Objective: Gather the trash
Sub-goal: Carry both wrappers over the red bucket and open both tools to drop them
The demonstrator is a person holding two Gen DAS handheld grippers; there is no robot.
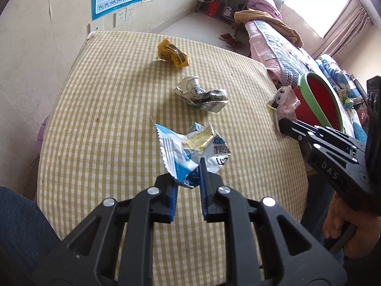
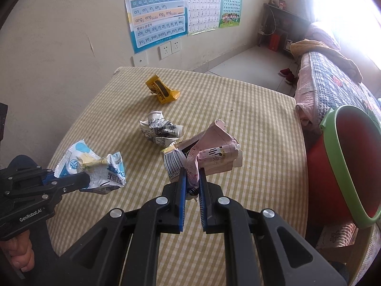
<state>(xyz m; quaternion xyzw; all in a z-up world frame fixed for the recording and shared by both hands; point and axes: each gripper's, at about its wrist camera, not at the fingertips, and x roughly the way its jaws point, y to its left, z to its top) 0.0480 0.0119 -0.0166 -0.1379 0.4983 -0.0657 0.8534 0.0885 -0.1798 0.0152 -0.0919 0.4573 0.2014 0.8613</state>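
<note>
My left gripper (image 1: pixel 188 178) is shut on a crumpled blue-and-white wrapper (image 1: pixel 190 152) and holds it above the checked table (image 1: pixel 95 119); it also shows in the right wrist view (image 2: pixel 95 166). My right gripper (image 2: pixel 191 183) is shut on a crumpled pink carton (image 2: pixel 209 157), seen in the left wrist view (image 1: pixel 283 104) near the table's right edge. A crushed black-and-white paper cup (image 1: pixel 202 95) (image 2: pixel 162 131) lies mid-table. A yellow wrapper (image 1: pixel 172 54) (image 2: pixel 162 90) lies farther back.
A red bin with a green rim (image 2: pixel 343 166) (image 1: pixel 319 100) stands just off the table's right edge. A bed (image 2: pixel 333 83) lies beyond it. A wall with posters (image 2: pixel 157 14) borders the table's left and far side.
</note>
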